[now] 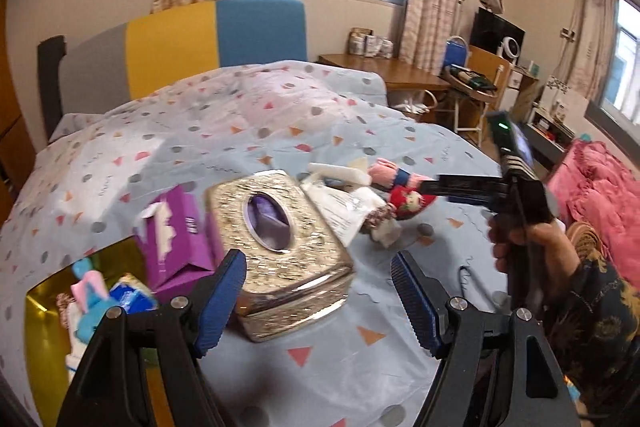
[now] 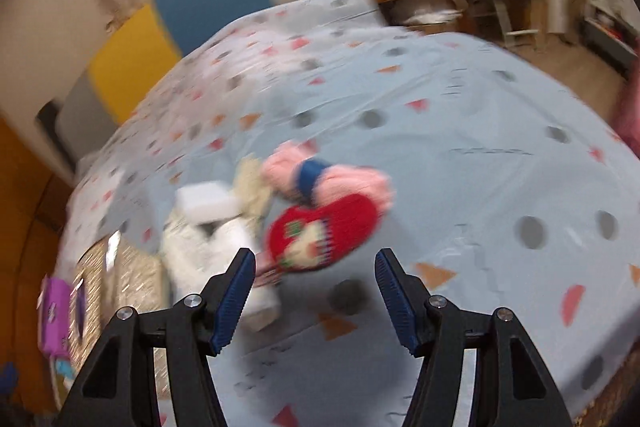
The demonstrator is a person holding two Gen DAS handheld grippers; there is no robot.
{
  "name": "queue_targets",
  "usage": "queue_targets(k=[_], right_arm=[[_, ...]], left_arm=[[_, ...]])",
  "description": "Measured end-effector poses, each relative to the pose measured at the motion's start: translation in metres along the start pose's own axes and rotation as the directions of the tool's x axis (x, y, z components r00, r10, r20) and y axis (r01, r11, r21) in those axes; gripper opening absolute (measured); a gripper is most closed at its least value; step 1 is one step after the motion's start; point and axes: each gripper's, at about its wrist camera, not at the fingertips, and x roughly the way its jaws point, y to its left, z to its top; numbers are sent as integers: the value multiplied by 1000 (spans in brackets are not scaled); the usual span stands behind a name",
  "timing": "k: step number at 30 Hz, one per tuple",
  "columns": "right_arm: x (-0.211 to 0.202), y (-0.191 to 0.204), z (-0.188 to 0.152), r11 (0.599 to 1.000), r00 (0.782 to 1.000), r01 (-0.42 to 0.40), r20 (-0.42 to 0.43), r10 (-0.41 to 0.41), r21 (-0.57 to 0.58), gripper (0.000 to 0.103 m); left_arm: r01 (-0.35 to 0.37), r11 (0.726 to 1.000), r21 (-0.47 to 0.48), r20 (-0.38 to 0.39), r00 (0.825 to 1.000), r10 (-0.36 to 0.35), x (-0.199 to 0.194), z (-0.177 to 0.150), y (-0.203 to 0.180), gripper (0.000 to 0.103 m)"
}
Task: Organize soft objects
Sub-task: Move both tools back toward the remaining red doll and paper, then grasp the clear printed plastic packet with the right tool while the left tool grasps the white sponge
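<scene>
A pile of soft things lies on the blue patterned bedsheet [image 2: 460, 131]: a red plush heart [image 2: 324, 235] with a stitched picture, a pink fuzzy item with a blue band [image 2: 320, 179] and white soft packs [image 2: 216, 227]. My right gripper [image 2: 316, 303] hovers open just short of the red heart, nothing between its pads. In the left wrist view the right gripper [image 1: 430, 189] reaches the red heart [image 1: 412, 201] from the right, held by a hand [image 1: 516, 235]. My left gripper [image 1: 320, 307] stands open over the sheet, beside a gold tissue box [image 1: 276, 227].
A purple tissue pack [image 1: 180, 239] leans by the gold box. A gold bin [image 1: 44, 291] at lower left holds a blue bunny toy [image 1: 90, 299] and other soft items. The headboard [image 1: 216, 39] is behind; a desk [image 1: 384, 71] and pink bedding [image 1: 600, 195] lie right.
</scene>
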Motion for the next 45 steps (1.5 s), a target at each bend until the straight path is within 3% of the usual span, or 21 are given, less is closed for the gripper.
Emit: queue_targets(k=[6, 12, 17, 23, 27, 29, 34, 41, 45], right_arm=[[29, 61, 6, 955, 987, -131, -127, 100, -267, 63], [70, 113, 9, 837, 985, -122, -171, 34, -533, 63], [92, 139, 7, 731, 981, -149, -193, 24, -666, 63], [122, 146, 5, 663, 963, -197, -270, -9, -722, 63], [137, 148, 2, 639, 951, -213, -307, -37, -739, 67], [142, 144, 5, 656, 943, -233, -330, -27, -718, 67], [140, 134, 3, 671, 928, -282, -373, 9, -686, 46], [76, 111, 5, 704, 952, -260, -296, 74, -661, 41], [32, 90, -4, 711, 951, -279, -287, 113, -645, 42]], left_arm=[[24, 1000, -7, -41, 999, -24, 11, -11, -1, 76], [28, 999, -46, -73, 997, -32, 15, -21, 10, 76], [24, 997, -74, -84, 996, -30, 16, -23, 18, 76], [14, 995, -94, -97, 995, -23, 19, -25, 23, 76], [7, 995, -101, -103, 995, -18, 20, -24, 24, 76], [7, 995, -101, -105, 994, -17, 22, -23, 25, 76], [14, 996, -92, -99, 995, -23, 21, -19, 22, 76], [18, 998, -62, -68, 997, -22, 18, -2, 15, 76], [14, 998, -68, -53, 998, -18, 22, 21, 14, 76]])
